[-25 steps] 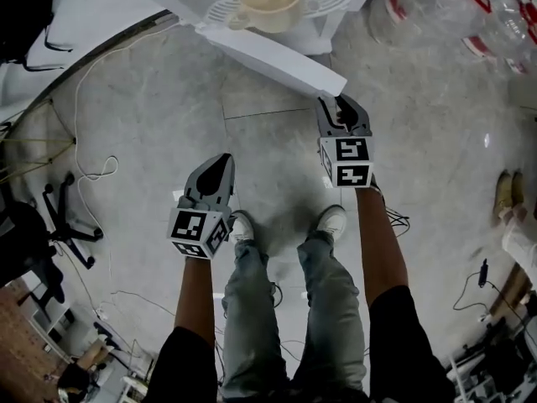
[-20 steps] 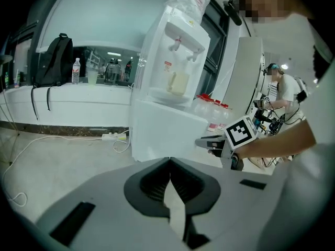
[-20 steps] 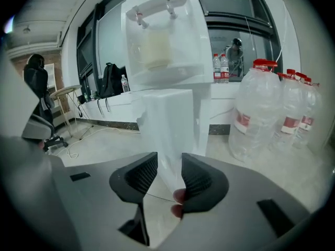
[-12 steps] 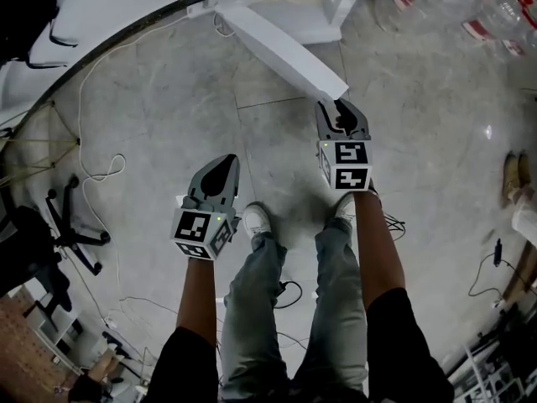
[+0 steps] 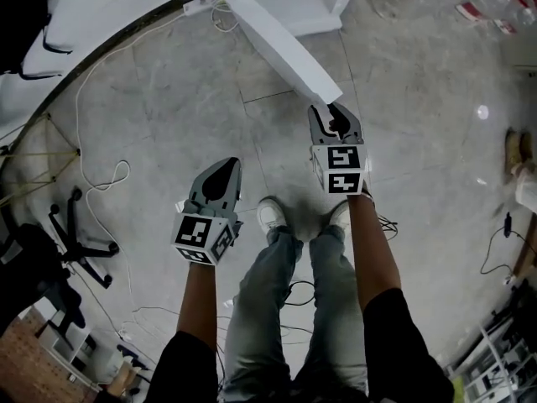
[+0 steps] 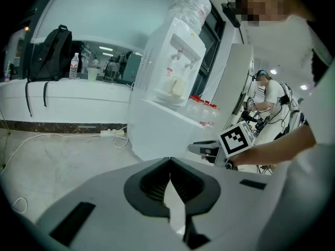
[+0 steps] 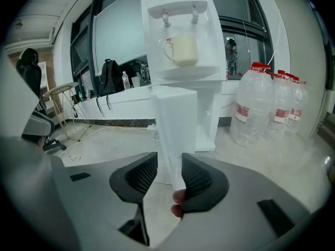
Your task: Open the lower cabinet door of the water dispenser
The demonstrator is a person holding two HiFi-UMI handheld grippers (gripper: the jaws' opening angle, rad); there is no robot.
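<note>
The white water dispenser (image 7: 180, 82) stands ahead with a cream cup (image 7: 183, 49) in its tap bay. Its lower cabinet door (image 7: 175, 119) is swung out toward me, edge-on. My right gripper (image 7: 168, 160) is shut on that door's free edge, with a pad on each face. From above, the door (image 5: 285, 44) is a long white slab that runs down to the right gripper (image 5: 334, 114). My left gripper (image 5: 225, 168) hangs lower left, apart from the door, shut with nothing in it (image 6: 170, 161). The left gripper view has the dispenser (image 6: 167, 88) from the side.
Several large water bottles (image 7: 261, 109) stand right of the dispenser. A power strip and white cable (image 5: 197, 7) lie by the curved counter (image 5: 101, 23). An office chair base (image 5: 75, 233) is at the left. The person's shoes (image 5: 273, 217) are between the grippers. A backpack (image 6: 49, 54) sits on the counter.
The right gripper has drawn the door's edge back toward the person, swinging it wider. The person has stepped back, the dispenser has slid up out of the head view, and the left gripper has moved along.
</note>
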